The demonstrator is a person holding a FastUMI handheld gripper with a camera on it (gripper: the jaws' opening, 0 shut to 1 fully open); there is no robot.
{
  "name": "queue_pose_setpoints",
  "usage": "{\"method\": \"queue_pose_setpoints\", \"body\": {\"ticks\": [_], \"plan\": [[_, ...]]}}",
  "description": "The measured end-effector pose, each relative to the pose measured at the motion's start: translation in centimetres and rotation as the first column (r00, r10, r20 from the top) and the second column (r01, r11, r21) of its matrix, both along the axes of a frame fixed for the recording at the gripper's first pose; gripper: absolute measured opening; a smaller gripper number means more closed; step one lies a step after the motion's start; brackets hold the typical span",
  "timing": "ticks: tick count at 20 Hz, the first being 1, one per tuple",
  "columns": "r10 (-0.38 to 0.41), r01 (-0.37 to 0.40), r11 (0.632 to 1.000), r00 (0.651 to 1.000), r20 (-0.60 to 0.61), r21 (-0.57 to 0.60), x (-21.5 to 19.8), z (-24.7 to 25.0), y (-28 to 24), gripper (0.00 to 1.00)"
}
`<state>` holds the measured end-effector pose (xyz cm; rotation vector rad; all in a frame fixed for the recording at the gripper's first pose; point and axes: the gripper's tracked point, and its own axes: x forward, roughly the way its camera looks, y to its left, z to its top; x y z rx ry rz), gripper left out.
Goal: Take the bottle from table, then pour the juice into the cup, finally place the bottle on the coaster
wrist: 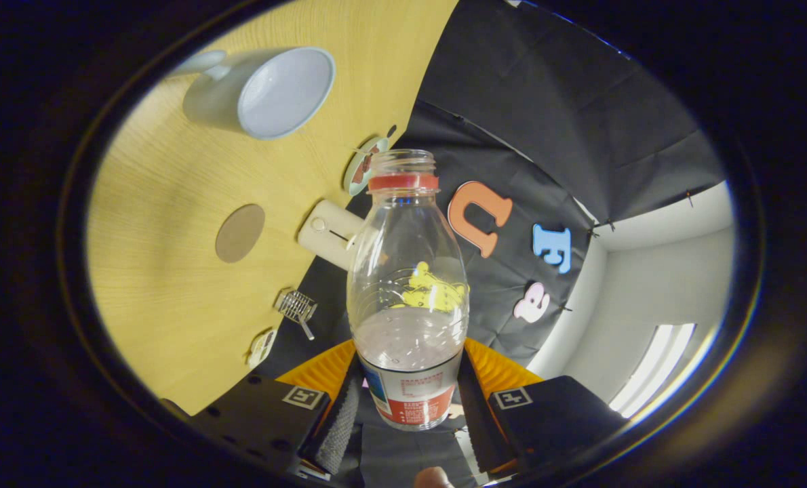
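The claw [410,407] is clamped on the clear plastic juice bottle [407,271], both ribbed fingers pressing its labelled lower body from either side, so the bottle is up off the wooden surface [166,285] and stands out along the line of the fingers, its open mouth and red neck ring at the far end. The whole view is rolled over hard, and the liquid left inside lies pooled in the end by the fingers, well short of the neck. What the pour turns on is this: the white cup [268,91] sits off to the left and farther on than the bottle's mouth, well apart from it, its opening plainly in sight; I'd judge the mouth must travel over that rim and dip further before any juice runs. The round brown coaster [239,232] lies on the surface nearer than the cup, also left of the bottle. The label carries red and blue panels with small print too fine to read; a yellow cartoon figure shows through the clear wall higher up.
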<state>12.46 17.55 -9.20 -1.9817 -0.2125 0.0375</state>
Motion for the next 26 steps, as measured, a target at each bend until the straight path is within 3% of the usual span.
{"method": "queue_pose_setpoints", "body": {"ticks": [12,18,22,26], "plan": [[-0.011,0.012,0.999,1.0,-0.013,0.034,-0.3,0.4,-0.4,0.76],[-0.041,0.066,0.973,0.993,-0.115,0.222,-0.3,-1.4,-1.5,0.76],[-0.043,0.122,0.914,0.978,-0.206,0.387,-0.8,-2.1,-2.3,0.76],[-0.011,0.202,0.798,0.947,-0.322,0.567,-1.9,-3.4,-2.7,0.76]]}}
